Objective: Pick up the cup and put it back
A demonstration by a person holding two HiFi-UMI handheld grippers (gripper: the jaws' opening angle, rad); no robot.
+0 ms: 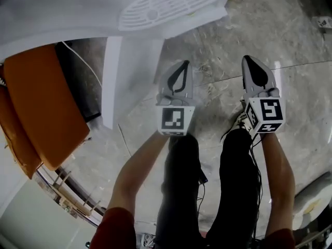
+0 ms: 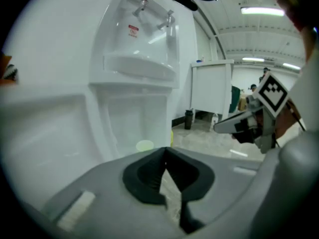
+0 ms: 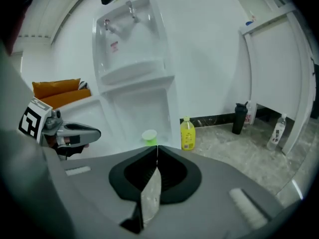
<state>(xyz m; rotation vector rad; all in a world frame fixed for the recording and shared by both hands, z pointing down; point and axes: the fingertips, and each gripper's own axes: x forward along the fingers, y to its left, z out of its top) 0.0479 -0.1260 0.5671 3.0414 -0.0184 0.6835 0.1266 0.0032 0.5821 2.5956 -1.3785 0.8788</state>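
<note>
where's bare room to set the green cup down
Grey stone floor between the yellow plastic bottle and black shaker bottle is bare. So is the white recess left of the small green cup. Bottles crowd under the white panel.

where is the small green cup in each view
Head view: the small green cup is not in it.
Left gripper view: low centre, the cup shows as a pale disc in the recess under the white basin unit with two taps.
Right gripper view: low centre, in the same recess, left of the yellow plastic bottle.
Shared landmark: the basin unit; what looks like its white column shows in the head view.
</note>
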